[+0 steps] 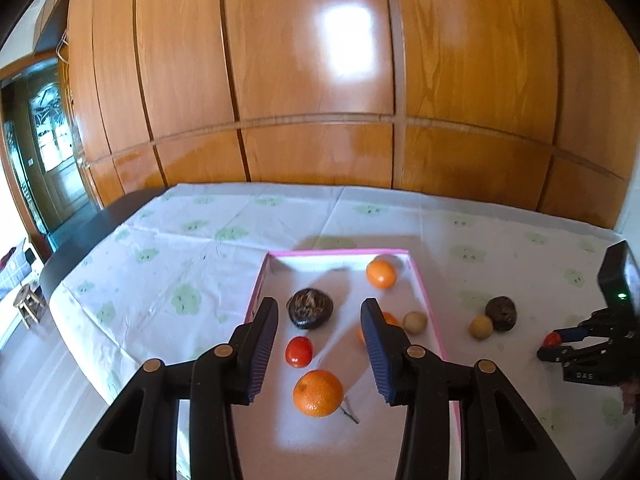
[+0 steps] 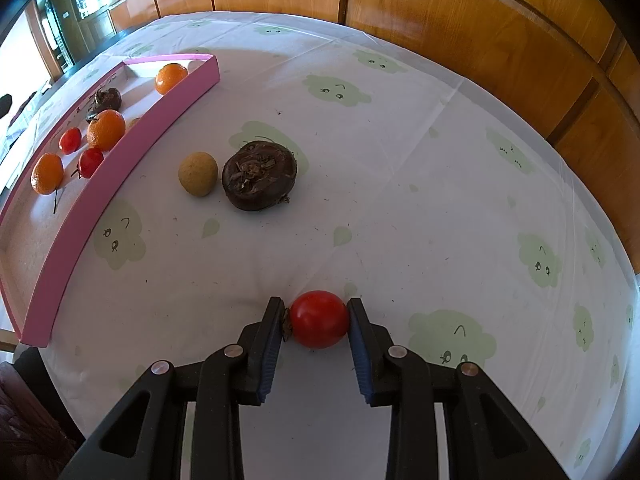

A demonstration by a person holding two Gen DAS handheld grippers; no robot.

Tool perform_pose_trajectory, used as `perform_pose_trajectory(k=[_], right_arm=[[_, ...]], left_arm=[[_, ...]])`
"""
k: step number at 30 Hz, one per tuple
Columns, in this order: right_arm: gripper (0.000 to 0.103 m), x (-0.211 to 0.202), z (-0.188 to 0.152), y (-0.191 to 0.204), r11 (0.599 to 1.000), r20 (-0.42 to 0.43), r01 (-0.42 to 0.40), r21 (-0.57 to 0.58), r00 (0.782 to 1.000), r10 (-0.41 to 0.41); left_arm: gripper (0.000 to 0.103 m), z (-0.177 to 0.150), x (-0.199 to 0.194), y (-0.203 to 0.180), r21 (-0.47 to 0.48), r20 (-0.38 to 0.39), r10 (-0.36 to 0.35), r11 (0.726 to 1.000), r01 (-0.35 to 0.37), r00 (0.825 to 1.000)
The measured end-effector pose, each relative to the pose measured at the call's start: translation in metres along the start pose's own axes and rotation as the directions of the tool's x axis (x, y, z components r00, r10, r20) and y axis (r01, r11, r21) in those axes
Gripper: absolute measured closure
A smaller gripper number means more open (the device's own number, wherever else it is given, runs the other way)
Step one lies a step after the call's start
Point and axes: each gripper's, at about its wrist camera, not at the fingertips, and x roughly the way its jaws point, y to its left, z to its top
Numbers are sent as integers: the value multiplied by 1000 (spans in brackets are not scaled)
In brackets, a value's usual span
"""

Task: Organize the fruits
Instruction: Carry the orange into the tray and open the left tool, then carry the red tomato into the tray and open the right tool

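Note:
A pink tray [image 1: 340, 253] lies on the tablecloth and holds oranges [image 1: 318, 393], a small red tomato [image 1: 299, 351], a dark brown fruit [image 1: 310, 308] and a tan fruit [image 1: 415, 322]. My left gripper [image 1: 320, 302] hovers above the tray, open, with nothing between its fingers. To the tray's right, a tan fruit [image 2: 198, 174] and a dark brown fruit [image 2: 259, 175] rest side by side on the cloth. Nearer the table's front, my right gripper [image 2: 316, 304] is shut on a red tomato [image 2: 319, 319] that sits low on the cloth. The left wrist view shows it at the far right [image 1: 560, 344].
A glossy wooden cabinet wall [image 1: 320, 80] stands right behind the table. The table's left edge [image 1: 80, 248] drops to the floor, where a small stool [image 1: 28, 304] stands. White cloth with green prints [image 2: 440, 160] stretches to the right of the loose fruits.

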Motion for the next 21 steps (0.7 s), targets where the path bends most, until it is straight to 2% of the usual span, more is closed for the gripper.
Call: perform_pose_trajectory(k=[13, 21], right_arm=[[71, 0, 0, 1, 1000, 6, 3, 0, 1000, -3], [71, 0, -3, 6, 1000, 20, 27, -15, 999, -26]], left_arm=[[58, 1, -18, -2, 32, 42, 2, 999, -3, 999], [57, 1, -24, 10, 6, 54, 16, 1000, -16, 998]])
